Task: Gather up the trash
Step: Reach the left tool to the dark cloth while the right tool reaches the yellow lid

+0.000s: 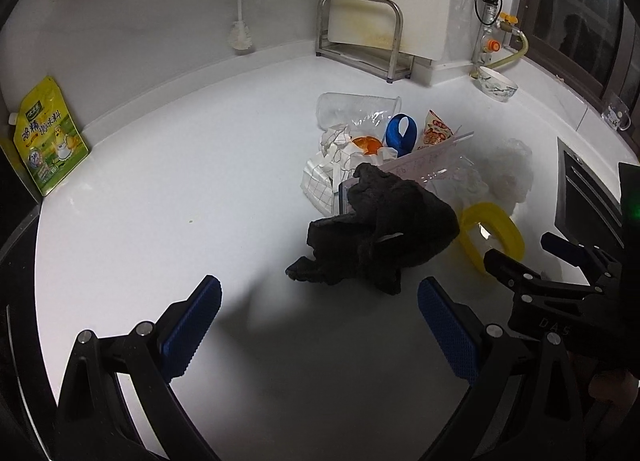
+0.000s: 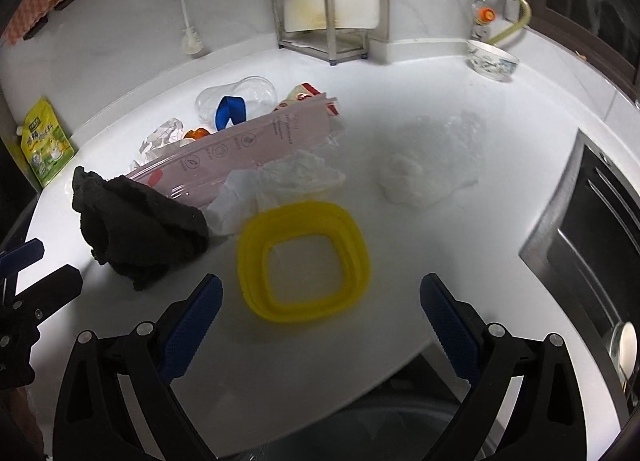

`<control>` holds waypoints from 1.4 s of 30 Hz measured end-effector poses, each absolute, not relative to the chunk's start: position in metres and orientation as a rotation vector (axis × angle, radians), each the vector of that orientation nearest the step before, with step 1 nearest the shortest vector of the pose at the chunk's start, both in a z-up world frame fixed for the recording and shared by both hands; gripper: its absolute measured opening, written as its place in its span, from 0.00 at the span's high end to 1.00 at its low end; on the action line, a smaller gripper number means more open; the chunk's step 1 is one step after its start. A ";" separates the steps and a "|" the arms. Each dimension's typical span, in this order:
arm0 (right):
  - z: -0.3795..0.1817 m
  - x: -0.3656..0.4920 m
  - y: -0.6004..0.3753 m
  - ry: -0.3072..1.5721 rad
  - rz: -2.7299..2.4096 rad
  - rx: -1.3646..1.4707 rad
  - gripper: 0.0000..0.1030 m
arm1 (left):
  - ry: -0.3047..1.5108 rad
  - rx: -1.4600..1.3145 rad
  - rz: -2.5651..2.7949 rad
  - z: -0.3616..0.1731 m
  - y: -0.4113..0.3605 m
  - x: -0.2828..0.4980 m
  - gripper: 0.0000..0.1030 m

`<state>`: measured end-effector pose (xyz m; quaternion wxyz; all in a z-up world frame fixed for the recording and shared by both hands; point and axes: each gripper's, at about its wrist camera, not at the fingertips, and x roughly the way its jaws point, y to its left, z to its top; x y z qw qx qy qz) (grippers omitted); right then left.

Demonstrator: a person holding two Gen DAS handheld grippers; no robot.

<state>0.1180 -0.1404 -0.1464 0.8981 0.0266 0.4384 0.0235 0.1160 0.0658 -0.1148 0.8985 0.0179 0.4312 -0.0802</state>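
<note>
A pile of trash lies on the white counter (image 1: 160,201): a dark crumpled cloth (image 1: 380,229) (image 2: 136,221), a pink zip bag (image 2: 248,145), a clear plastic cup (image 1: 356,107) (image 2: 240,95), a blue strap (image 1: 400,133), a snack wrapper (image 1: 436,131), crumpled paper (image 1: 332,165) and white plastic wrap (image 2: 428,169). A yellow square ring (image 2: 304,257) (image 1: 492,237) lies in front of the pile. My left gripper (image 1: 320,329) is open and empty, just short of the cloth. My right gripper (image 2: 320,329) is open and empty, just short of the yellow ring.
A yellow-green seasoning pouch (image 1: 48,137) leans on the left wall. A metal rack with a cutting board (image 1: 372,29), a brush (image 1: 240,21) and a patterned bowl (image 2: 492,59) stand at the back. A sink (image 2: 592,233) lies at the right.
</note>
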 end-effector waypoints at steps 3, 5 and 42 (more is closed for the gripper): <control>-0.150 0.124 -0.138 0.903 0.051 0.033 0.08 | 0.872 0.045 -0.166 -0.119 0.063 0.118 0.06; -0.152 0.127 -0.137 0.902 0.051 0.030 0.08 | 0.861 0.050 -0.166 -0.121 0.062 0.119 0.06; -0.154 0.119 -0.149 0.810 0.022 0.018 0.32 | 0.854 0.016 -0.183 -0.134 0.046 0.119 0.06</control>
